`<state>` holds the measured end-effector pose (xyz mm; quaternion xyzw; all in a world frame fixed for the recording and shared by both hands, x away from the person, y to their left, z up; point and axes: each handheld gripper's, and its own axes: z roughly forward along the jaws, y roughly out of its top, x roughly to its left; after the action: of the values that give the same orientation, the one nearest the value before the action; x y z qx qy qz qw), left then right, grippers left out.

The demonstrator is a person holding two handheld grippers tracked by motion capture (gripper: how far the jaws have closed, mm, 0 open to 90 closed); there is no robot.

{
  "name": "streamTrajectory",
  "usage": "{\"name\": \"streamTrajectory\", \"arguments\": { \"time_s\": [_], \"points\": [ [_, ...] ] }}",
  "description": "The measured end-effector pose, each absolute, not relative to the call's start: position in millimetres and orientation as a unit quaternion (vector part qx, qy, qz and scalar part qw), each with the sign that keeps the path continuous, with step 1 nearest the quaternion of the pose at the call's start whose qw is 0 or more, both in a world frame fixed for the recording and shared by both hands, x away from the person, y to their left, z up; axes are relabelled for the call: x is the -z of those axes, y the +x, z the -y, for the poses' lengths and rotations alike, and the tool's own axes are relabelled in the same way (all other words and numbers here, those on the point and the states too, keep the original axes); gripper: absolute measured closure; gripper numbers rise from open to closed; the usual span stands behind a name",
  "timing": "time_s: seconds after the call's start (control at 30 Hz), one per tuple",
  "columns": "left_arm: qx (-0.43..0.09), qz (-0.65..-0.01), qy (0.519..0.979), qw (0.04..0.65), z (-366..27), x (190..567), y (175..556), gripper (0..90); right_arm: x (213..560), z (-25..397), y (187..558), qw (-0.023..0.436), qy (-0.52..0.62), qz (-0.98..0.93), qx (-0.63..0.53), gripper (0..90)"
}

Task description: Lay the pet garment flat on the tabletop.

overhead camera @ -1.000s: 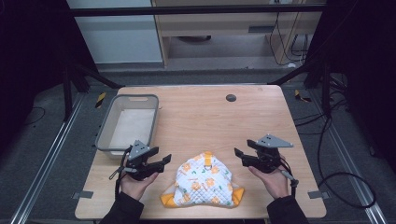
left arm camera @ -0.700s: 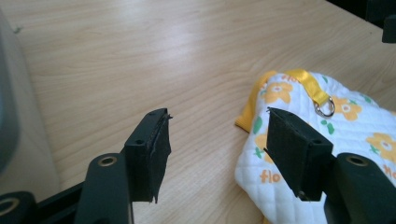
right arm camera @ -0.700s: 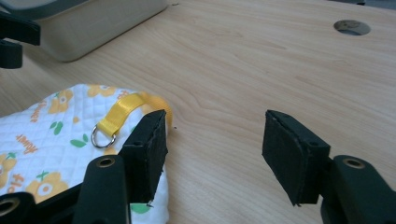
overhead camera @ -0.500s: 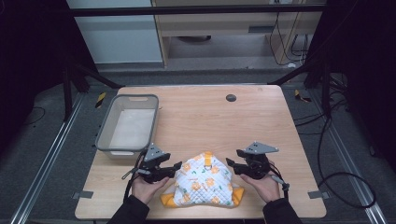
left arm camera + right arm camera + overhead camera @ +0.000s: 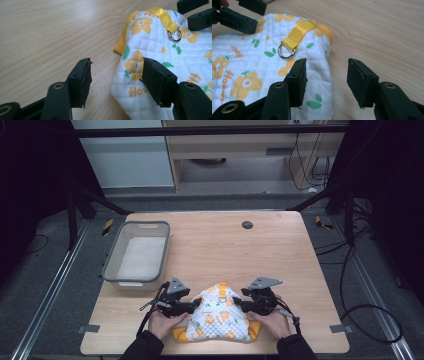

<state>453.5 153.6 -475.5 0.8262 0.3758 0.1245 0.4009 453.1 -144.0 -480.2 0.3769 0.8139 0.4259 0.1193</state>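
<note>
**Desk:** What do I have from above?

**Operator:** From the high view I see the quilted floral garment [image 5: 218, 316] lying flat at the near edge of the wooden table [image 5: 280, 255], white with orange flowers and yellow trim. My left gripper [image 5: 189, 307] sits at its left edge, my right gripper [image 5: 242, 305] at its right edge, a hand [image 5: 163, 323] behind each. The grey bin [image 5: 136, 254] stands at the table's left side, apart from the cloth. A small dark disc [image 5: 247, 224] lies near the far edge.

**Desk:** And the jaws?

**Operator:** The high view is too coarse for that. In the left gripper view my left gripper [image 5: 115, 72] stands wide, one jaw over bare wood, the other over the garment's [image 5: 160, 57] edge, so the hem lies between them, ungripped. The right gripper view shows the same on the other side: my right gripper [image 5: 326, 72] wide, one jaw above the quilting, the other above the table.

**Desk:** Any detail the overhead misses?

**Operator:** A yellow webbing strap [image 5: 299, 32] with a metal D-ring [image 5: 286, 52], lying on top of the fabric between both tools. Each gripper view also catches the other tool's jaws at the far side of the cloth.
</note>
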Motion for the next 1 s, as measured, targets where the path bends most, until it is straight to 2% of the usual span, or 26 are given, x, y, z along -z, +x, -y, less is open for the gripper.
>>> {"name": "streamTrajectory", "arguments": {
  "time_s": [0.13, 0.23, 0.33, 0.47, 0.5, 0.53, 0.57, 0.73, 1.0],
  "points": [
    [-0.100, -0.374, 0.831, 0.400, -150.5, 480.0, 455.3, 46.7, 482.9, 141.4, 454.5, 0.116, 0.370, -0.817, -0.427, 54.8],
    [-0.081, -0.373, 0.835, 0.397, -147.0, 485.3, 455.4, 55.8, 486.3, 139.5, 455.9, 0.106, 0.369, -0.821, -0.423, 60.2],
    [-0.078, -0.375, 0.836, 0.393, -145.3, 487.2, 455.8, 58.5, 488.1, 138.9, 456.6, 0.101, 0.369, -0.822, -0.422, 63.3],
    [-0.074, -0.374, 0.838, 0.391, -144.1, 487.9, 455.9, 69.7, 490.2, 137.3, 456.9, 0.093, 0.369, -0.825, -0.417, 69.2],
    [-0.075, -0.375, 0.839, 0.387, -142.6, 488.6, 455.6, 72.4, 490.6, 136.4, 456.8, 0.093, 0.369, -0.828, -0.413, 73.1],
    [-0.075, -0.375, 0.839, 0.387, -142.6, 488.6, 455.6, 74.9, 490.6, 136.4, 456.8, 0.093, 0.369, -0.828, -0.413, 73.1],
    [-0.076, -0.372, 0.841, 0.386, -141.6, 488.5, 455.1, 77.7, 490.9, 135.9, 456.8, 0.097, 0.365, -0.830, -0.410, 78.1],
    [-0.084, -0.363, 0.842, 0.390, -141.2, 483.8, 450.8, 81.7, 486.4, 137.1, 455.5, 0.098, 0.361, -0.829, -0.417, 84.5],
    [-0.100, -0.352, 0.822, 0.437, -148.7, 457.4, 440.8, 82.4, 465.7, 146.3, 447.1, 0.109, 0.352, -0.810, -0.457, 85.8]
  ]
}}
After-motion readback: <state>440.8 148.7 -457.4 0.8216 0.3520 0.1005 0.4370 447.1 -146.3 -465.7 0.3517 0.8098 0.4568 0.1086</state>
